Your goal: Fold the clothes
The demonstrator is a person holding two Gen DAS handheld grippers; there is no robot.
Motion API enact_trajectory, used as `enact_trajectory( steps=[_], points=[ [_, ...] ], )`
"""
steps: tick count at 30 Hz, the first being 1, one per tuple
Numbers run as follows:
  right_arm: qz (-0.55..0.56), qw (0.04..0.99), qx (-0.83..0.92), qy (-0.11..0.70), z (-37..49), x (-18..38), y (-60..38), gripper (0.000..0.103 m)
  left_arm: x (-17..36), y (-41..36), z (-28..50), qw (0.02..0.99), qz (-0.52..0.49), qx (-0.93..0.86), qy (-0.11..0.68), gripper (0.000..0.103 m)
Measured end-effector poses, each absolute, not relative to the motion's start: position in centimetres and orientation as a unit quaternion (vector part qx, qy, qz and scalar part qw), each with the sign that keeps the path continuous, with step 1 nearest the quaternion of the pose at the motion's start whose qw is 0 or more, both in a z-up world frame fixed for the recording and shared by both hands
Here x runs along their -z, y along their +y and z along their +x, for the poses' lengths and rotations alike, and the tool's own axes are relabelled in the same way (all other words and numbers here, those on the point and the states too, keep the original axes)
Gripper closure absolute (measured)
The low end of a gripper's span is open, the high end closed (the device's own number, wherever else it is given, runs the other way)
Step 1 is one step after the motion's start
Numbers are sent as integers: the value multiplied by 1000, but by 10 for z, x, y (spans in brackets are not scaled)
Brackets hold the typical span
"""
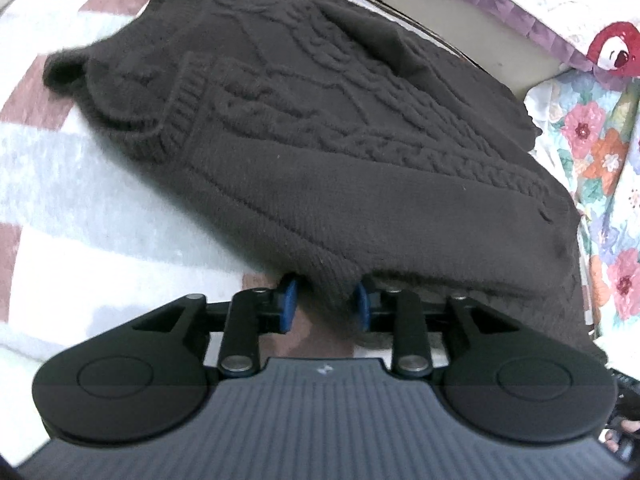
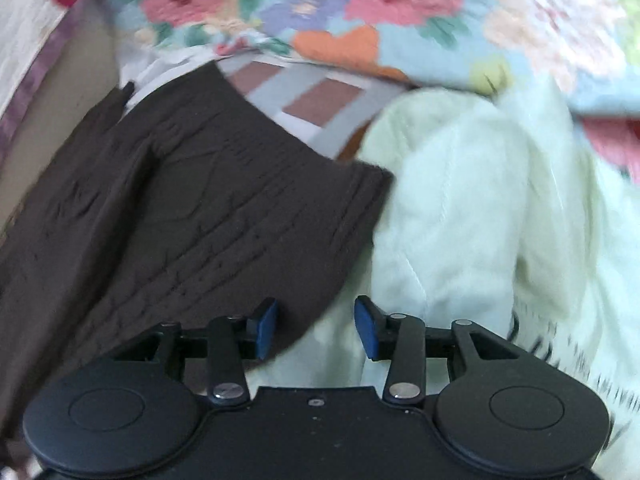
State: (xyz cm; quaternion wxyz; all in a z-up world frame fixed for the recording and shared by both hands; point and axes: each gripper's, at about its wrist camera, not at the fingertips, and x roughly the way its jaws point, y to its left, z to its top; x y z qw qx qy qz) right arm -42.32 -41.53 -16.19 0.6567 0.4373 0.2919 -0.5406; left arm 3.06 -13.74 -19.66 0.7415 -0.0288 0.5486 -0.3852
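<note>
Two open hand-held grippers (image 1: 325, 300) (image 2: 316, 326) straddle brown sweater (image 1: 304, 128) edges

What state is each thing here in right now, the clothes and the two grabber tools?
Brown sweater: lying flat on the bed, partly folded, cuff turned over its front.
Left gripper: jaws parted, sweater edge between the pads, not pinched.
Right gripper: jaws open, sweater corner between them, not gripped.
Pale green garment: crumpled, unfolded, beside the sweater.
Floral quilt: bunched behind the clothes.

Black grippers, blue-padded fingers (image 1: 289, 300), silver pivot screws (image 2: 405, 390).
</note>
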Motion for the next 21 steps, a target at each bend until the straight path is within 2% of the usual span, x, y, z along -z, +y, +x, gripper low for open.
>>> enact_trajectory(
  steps=[1, 5, 6, 7, 8, 9, 11, 13, 16, 21],
  points=[
    [440, 662, 537, 283, -424, 163, -416, 45, 197, -139, 31, 743, -29, 387, 545, 71],
    [405, 692, 543, 248, -426, 178, -429, 41, 196, -150, 38, 742, -10, 410, 531, 64],
    [389, 699, 548, 245, -423, 180, -432, 41, 195, -154, 40, 741, 2, 411, 531, 65],
    [365, 709, 546, 255, -417, 177, -434, 43, 192, -158, 40, 742, 18, 411, 529, 71],
    [340, 721, 542, 268, -409, 173, -436, 53, 188, -163, 39, 748, 40, 411, 519, 81],
    [314, 731, 536, 282, -401, 169, -438, 94, 182, -165, 34, 758, 61, 414, 500, 87],
    [252, 774, 509, 280, -393, 138, -435, 93, 163, -159, 25, 770, 70, 426, 470, 90],
    [174, 815, 493, 249, -391, 92, -424, 95, 146, -148, 21, 770, 56, 426, 472, 93],
    [147, 812, 507, 249, -407, 63, -421, 95, 151, -138, 17, 766, 53, 412, 490, 94],
    [197, 768, 532, 297, -419, 107, -429, 95, 166, -122, 20, 758, 35, 392, 521, 96]
  ],
)
